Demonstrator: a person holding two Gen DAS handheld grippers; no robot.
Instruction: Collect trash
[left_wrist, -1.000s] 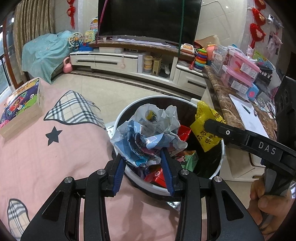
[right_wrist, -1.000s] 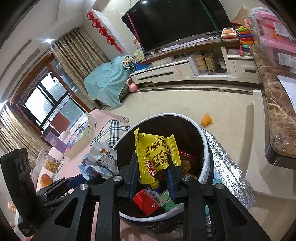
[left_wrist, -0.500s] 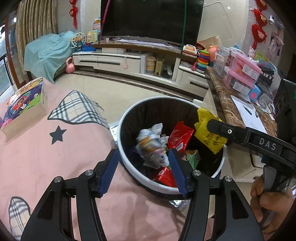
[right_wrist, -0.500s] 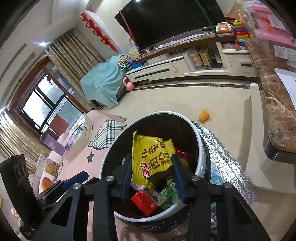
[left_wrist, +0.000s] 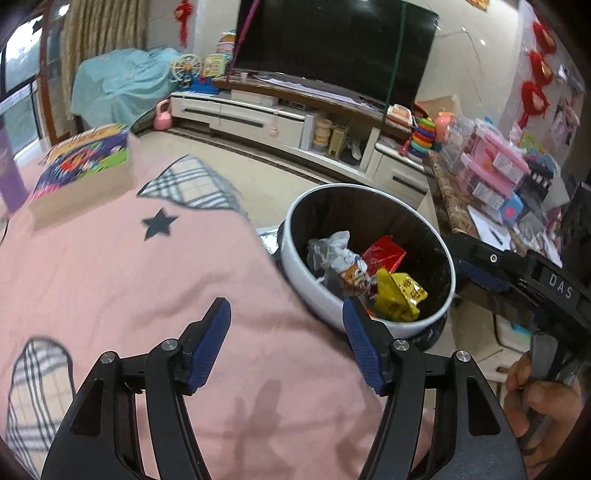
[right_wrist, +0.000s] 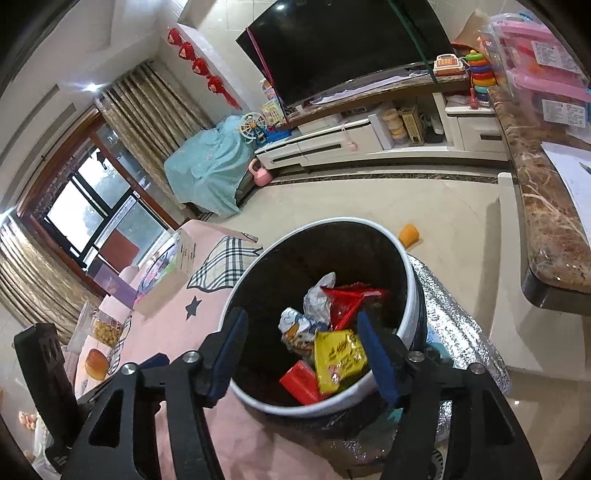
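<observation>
Yellow crumpled wrapper (right_wrist: 340, 356) loose in bin (right_wrist: 413, 295), both grippers empty, jaws opening.

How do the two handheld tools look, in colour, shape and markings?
Both are alike. The left tool and the right tool each have matte black angular arms with triangular cut-outs and silver round screws at the joints. Their flat fingers carry ribbed dark blue pads. In the left wrist view, the right tool's black body bears white letters "DAS". No cables or sleeves show.
</observation>
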